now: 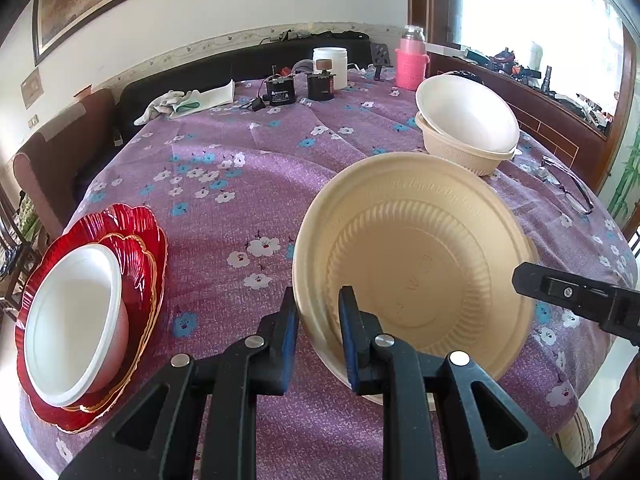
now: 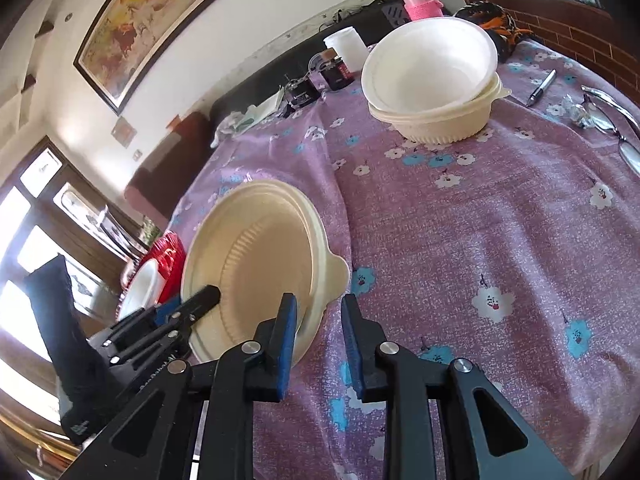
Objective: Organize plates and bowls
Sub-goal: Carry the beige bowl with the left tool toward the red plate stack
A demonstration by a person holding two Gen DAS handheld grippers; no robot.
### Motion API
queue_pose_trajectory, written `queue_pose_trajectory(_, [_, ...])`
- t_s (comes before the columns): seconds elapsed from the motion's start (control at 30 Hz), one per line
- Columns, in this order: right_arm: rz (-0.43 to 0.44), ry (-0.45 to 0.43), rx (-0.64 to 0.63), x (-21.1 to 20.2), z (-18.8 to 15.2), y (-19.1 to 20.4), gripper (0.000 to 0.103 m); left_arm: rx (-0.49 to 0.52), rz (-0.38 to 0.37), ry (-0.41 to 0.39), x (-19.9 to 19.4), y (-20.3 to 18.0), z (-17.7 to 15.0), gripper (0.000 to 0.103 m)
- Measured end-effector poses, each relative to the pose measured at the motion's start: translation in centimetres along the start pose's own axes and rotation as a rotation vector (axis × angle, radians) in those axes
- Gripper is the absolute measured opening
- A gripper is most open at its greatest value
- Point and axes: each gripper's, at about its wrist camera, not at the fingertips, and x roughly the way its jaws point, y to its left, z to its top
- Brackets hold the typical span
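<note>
Left claw [image 1: 318, 320] gripping 1 tilted beige bowl [image 1: 416, 264], right claw [image 2: 320, 328] narrow, empty, 2 stacked bowls [image 2: 432, 80], 2 red plates [image 1: 136, 240]

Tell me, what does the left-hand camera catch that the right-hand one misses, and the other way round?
Only the left wrist view shows the white bowl on the red plates in full, and the left gripper clamping the tan bowl by its rim. Only the right wrist view shows the pen and the right gripper, holding nothing. Both show the tan bowl, the stacked bowls and the pink bottle.
</note>
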Motion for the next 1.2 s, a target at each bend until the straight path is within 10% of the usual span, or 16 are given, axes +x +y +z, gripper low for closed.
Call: queue_pose_trajectory(1.2, [0.098, 0.013, -0.062, -0.6, 1.8, 4.8, 0.017, -0.062, 0.084, -0.101, -4.5, 3.5, 0.7, 0.021])
